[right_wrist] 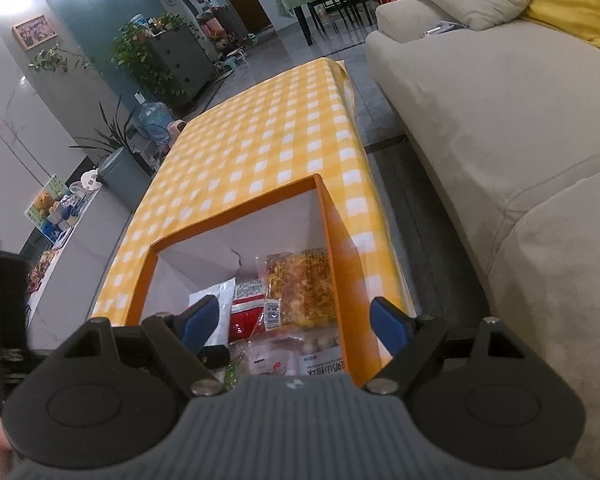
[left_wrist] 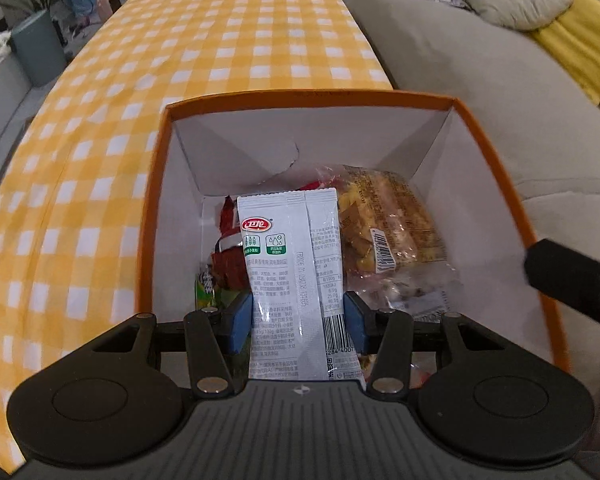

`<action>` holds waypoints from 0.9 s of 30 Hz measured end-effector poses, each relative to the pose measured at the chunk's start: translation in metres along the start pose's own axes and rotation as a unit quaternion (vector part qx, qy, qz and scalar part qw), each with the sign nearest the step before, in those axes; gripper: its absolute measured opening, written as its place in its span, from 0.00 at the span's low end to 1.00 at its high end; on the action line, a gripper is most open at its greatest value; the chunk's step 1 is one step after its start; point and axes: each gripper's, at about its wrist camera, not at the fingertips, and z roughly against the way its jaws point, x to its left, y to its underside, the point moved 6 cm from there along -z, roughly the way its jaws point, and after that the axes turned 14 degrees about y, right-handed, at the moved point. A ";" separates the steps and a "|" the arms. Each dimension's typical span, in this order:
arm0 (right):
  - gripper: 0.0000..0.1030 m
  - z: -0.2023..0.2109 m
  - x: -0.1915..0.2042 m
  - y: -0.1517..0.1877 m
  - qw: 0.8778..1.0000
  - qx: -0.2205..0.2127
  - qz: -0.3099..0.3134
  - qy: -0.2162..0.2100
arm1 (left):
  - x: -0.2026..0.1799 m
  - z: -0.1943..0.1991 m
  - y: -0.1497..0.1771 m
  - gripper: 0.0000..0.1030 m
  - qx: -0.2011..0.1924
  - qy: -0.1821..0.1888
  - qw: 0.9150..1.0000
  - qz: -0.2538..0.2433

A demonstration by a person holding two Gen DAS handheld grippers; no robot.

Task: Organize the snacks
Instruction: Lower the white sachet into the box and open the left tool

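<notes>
snacks (left_wrist: 384,220) fill orange box (left_wrist: 152,216); left tongs (left_wrist: 298,316) pinch white packet (left_wrist: 288,264), right tongs (right_wrist: 292,320) empty, agape.

Beige sofa (right_wrist: 500,128), yellow cushion (right_wrist: 572,4)

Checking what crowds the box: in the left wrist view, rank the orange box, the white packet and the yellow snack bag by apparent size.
1. orange box, by far the largest.
2. white packet, held by the left gripper.
3. yellow snack bag.
The packet is nearer the camera, so ranks 2 and 3 are uncertain.
</notes>
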 end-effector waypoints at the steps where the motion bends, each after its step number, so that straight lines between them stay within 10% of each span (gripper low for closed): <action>1: 0.78 -0.001 -0.001 0.000 1.000 0.000 -0.002 -0.002 | 0.000 -0.004 -0.001 0.54 0.004 -0.006 1.000 0.000; 27: 0.79 0.004 -0.012 0.003 1.000 0.002 -0.023 0.014 | -0.023 0.031 0.023 0.84 0.027 -0.028 0.999 -0.036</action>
